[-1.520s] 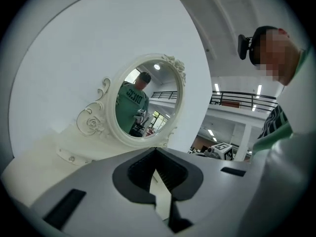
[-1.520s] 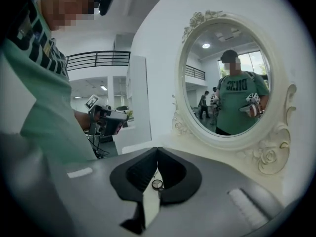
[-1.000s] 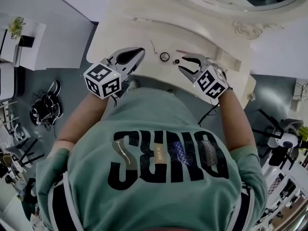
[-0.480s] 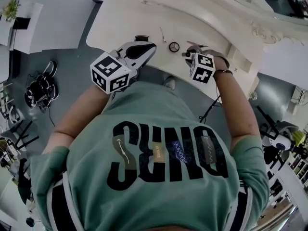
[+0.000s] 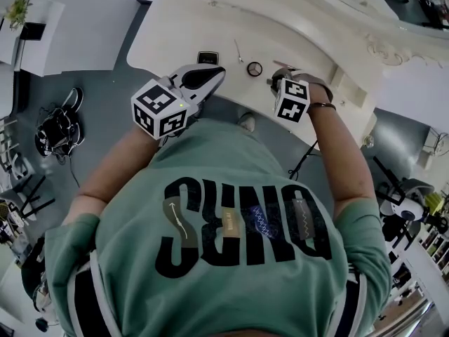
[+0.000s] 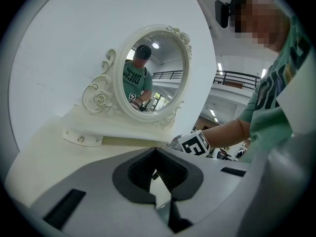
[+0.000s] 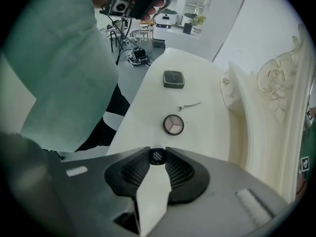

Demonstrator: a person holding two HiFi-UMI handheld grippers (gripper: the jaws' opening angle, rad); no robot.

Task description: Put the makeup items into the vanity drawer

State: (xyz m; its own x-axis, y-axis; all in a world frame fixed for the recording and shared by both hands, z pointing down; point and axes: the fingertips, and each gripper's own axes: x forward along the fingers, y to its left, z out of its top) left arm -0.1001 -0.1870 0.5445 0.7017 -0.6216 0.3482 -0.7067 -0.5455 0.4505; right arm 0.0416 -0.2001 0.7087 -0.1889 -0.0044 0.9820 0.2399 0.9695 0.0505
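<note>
In the right gripper view, my right gripper (image 7: 157,152) has a small black makeup piece (image 7: 157,156) between its jaw tips. The jaws are closing and both pads touch it, low over the cream vanity top (image 7: 148,102). Ahead lie a round eyeshadow compact (image 7: 173,125), a thin metal tool (image 7: 189,105) and a square black compact (image 7: 173,78). The head view shows the right gripper (image 5: 273,81) beside the round compact (image 5: 255,69). My left gripper (image 5: 214,71) hovers at the vanity's front edge near the square compact (image 5: 207,57), jaw tips together and holding nothing (image 6: 155,150). The drawer front with its knob (image 7: 225,81) looks closed.
An oval mirror in an ornate cream frame (image 6: 153,73) stands on a raised shelf (image 6: 113,135) at the back of the vanity. Chair legs, cables and other gear lie on the grey floor at the left (image 5: 59,128). The person's torso in a green shirt (image 5: 231,223) is close to the front edge.
The right gripper has tipped downward over the small black piece and its jaws have come in around it. The left gripper has stayed near the front edge.
</note>
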